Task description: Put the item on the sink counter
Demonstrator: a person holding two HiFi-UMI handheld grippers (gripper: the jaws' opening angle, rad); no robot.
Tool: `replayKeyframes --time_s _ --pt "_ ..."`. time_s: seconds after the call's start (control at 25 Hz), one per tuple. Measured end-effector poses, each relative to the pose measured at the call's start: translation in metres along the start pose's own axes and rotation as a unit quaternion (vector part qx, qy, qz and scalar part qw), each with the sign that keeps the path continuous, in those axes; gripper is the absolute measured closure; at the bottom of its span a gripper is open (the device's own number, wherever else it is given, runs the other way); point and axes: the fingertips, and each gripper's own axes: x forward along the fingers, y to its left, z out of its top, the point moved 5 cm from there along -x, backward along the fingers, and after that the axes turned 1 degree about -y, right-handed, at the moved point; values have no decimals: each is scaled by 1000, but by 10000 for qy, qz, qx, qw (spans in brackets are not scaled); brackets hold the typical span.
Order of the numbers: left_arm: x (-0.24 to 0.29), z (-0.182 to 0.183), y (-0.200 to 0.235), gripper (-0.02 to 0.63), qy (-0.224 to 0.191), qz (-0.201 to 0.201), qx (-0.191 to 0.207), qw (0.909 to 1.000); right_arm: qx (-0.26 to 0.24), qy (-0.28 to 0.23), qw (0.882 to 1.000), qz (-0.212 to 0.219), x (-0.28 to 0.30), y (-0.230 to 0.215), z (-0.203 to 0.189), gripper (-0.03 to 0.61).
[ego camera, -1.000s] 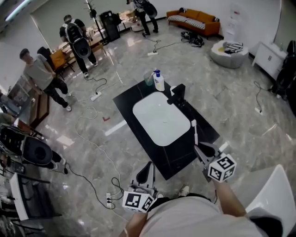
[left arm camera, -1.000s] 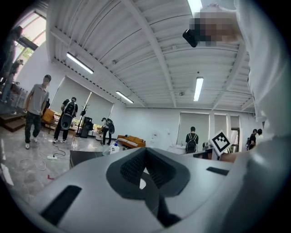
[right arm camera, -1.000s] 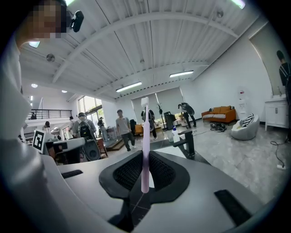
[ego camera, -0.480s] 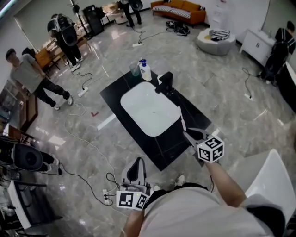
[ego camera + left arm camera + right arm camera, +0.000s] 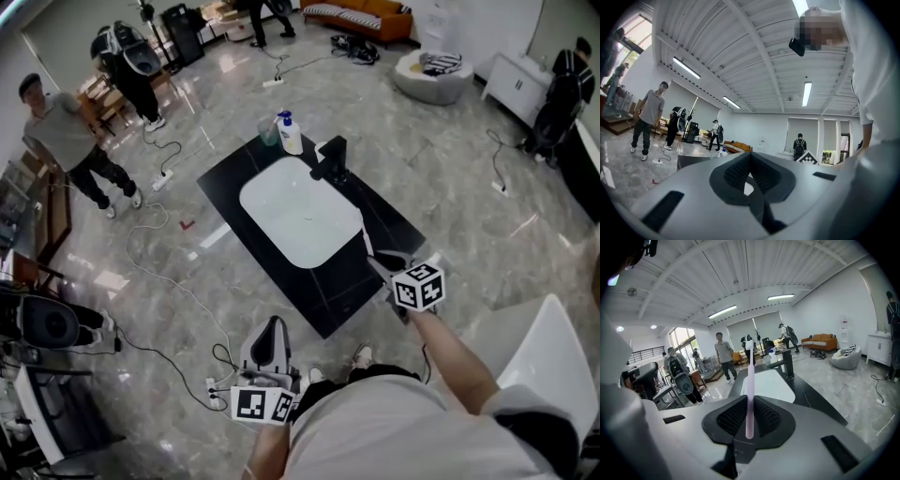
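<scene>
The right gripper grips a thin pink stick that points out from its jaws, held above the black counter just right of the white basin. The left gripper hangs apart from the counter, its jaws closed on nothing.

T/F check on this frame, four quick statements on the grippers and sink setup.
1. The right gripper is shut on a thin pink stick. True.
2. The left gripper holds the soap bottle. False: its jaws are together on nothing, and the bottle stands at the far corner of the sink counter.
3. The stick lies on the sink counter. False: it is clamped in the right gripper.
4. A black faucet stands beside the white basin. True.
</scene>
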Motion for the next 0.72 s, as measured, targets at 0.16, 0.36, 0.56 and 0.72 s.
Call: replayKeyframes --time_s 0.16,0.36,0.56,0.72 --pt "0 3 3 612 -39 22 64 10000 114 222 9997 -47 7 -7 -15 509" --pt "1 10 5 612 -144 56 162 9997 333 490 9982 -67 14 -15 -36 509" --pt "1 14 4 612 -202 87 182 9996 503 753 9959 -65 22 -21 -58 509" --pt "-1 15 4 612 -220 127 199 9995 519 992 9935 -210 28 -29 -71 509"
